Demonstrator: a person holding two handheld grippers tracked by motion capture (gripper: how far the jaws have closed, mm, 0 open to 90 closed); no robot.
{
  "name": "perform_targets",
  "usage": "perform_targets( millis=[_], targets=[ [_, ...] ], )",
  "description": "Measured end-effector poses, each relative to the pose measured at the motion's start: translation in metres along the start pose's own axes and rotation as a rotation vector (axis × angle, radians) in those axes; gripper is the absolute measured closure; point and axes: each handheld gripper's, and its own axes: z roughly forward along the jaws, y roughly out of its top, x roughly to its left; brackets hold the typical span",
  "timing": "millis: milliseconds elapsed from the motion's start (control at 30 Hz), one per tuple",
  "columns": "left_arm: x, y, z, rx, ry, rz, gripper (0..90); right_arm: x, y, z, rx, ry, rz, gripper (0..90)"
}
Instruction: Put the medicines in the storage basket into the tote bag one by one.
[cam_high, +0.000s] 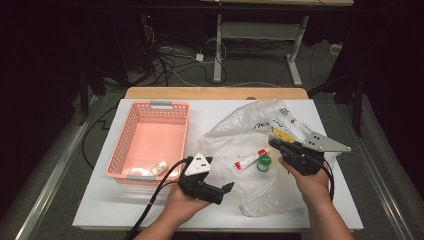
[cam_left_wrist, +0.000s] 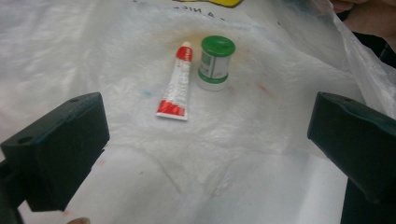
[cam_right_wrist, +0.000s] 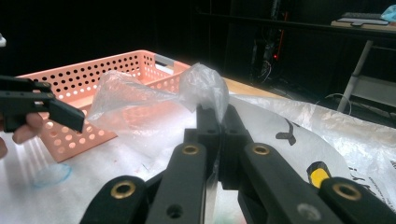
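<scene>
**On the white table: right tool clamped on the bag, left tool wide open**

On the table's right half I see the plastic bag (cam_high: 250, 145) spread out, with the tube (cam_high: 251, 160) and the green-capped jar (cam_high: 263, 163) lying side by side on its film. My right gripper (cam_right_wrist: 215, 112) has its jaws closed tight on a bunched fold of the bag, lifted off the table; the film puffs out above the jaw tips. My left gripper (cam_high: 226, 189) hangs near the bag's left edge, jaws spread wide with nothing between them; its view looks straight at the tube (cam_left_wrist: 176, 85) and jar (cam_left_wrist: 215, 63), both well ahead of the jaws. The pink basket (cam_high: 131, 125) stands at the table's left, holding a small white item (cam_high: 159, 167) in its near corner.
</scene>
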Motion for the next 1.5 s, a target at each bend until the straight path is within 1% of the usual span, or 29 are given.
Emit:
perform_targets(
  millis=[200, 300, 367, 533, 600, 633, 700, 733, 800, 867, 967, 1067, 1133, 1267, 1367, 1433, 1500],
  targets=[
    [0.012, -0.006, -0.018, 0.007, 0.038, -0.02, 0.0, 0.001, 0.0, 0.001, -0.001, -0.001, -0.001, 90.0],
    [0.019, -0.008, -0.026, 0.001, 0.06, -0.036, 0.0, 0.001, 0.0, 0.001, 0.002, 0.001, -0.003, 90.0],
    [0.023, -0.008, -0.032, -0.001, 0.09, -0.033, 0.0, 0.001, 0.0, 0.001, 0.002, 0.0, -0.003, 90.0],
    [0.033, -0.011, -0.045, 0.0, 0.149, -0.037, 0.0, 0.001, 0.0, 0.0, 0.0, 0.0, 0.002, 90.0],
    [0.039, -0.012, -0.05, -0.004, 0.156, -0.058, 0.0, 0.0, 0.0, 0.0, 0.0, 0.001, 0.0, 90.0],
    [0.042, -0.013, -0.052, -0.004, 0.167, -0.061, 0.0, 0.0, 0.0, -0.001, -0.001, 0.0, 0.0, 90.0],
    [0.047, -0.016, -0.057, 0.003, 0.204, -0.057, 0.0, 0.0, 0.0, -0.001, -0.002, -0.001, 0.0, 90.0],
    [0.049, -0.017, -0.059, 0.004, 0.217, -0.064, 0.0, 0.0, 0.0, -0.001, -0.002, -0.001, 0.0, 90.0],
    [0.056, -0.02, -0.064, 0.005, 0.231, -0.087, 0.0, 0.0, 0.001, -0.001, -0.008, 0.0, 0.0, 90.0],
    [0.062, -0.023, -0.069, 0.016, 0.257, -0.093, 0.0, 0.0, 0.001, -0.002, -0.01, 0.002, 0.002, 90.0],
    [0.071, -0.026, -0.078, 0.015, 0.278, -0.125, 0.0, -0.001, 0.001, -0.003, -0.011, 0.0, 0.002, 90.0],
    [0.078, -0.03, -0.087, 0.024, 0.317, -0.134, 0.0, -0.002, 0.001, -0.003, -0.009, -0.001, 0.006, 90.0],
    [0.084, -0.032, -0.092, 0.017, 0.328, -0.156, 0.0, -0.002, 0.0, -0.003, -0.009, -0.001, 0.006, 90.0],
    [0.091, -0.039, -0.102, 0.009, 0.354, -0.176, 0.0, -0.002, 0.0, -0.002, -0.006, -0.002, 0.003, 90.0],
    [0.095, -0.045, -0.107, 0.015, 0.367, -0.197, 0.0, -0.002, 0.0, -0.002, -0.006, -0.003, 0.003, 90.0],
    [0.097, -0.046, -0.109, 0.019, 0.38, -0.197, 0.0, -0.001, 0.001, -0.002, -0.009, -0.001, 0.001, 90.0],
    [0.098, -0.046, -0.11, 0.014, 0.38, -0.202, 0.0, 0.0, 0.0, -0.001, -0.007, 0.0, 0.003, 90.0]
  ],
)
